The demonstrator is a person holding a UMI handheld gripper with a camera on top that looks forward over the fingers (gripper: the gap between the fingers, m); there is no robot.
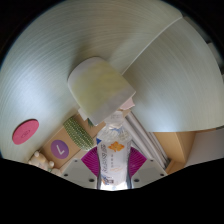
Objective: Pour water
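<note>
Here, a clear plastic water bottle [115, 150] with an orange-and-white label is seen between the 2 fingers of the gripper [114, 163], whose magenta pads [92, 160] are pressed against its sides, so the bottle is pinched and held. The bottle is pointed forward along the fingers, its neck directed toward a pale, cream-coloured cup [100, 88] that is seen just beyond it, tilted against a wide, light ribbed surface [60, 45] by which most of the view is filled. Whether the bottle's cap is on cannot be told. To the left of the fingers, a round purple disc [60, 148] is shown on a wooden block [68, 145], with a green box [78, 129] just beside it. Farther left, a flat pink oval object [25, 131] is seen, well apart from the bottle. A small beige object [40, 158] lies near the wooden block.
</note>
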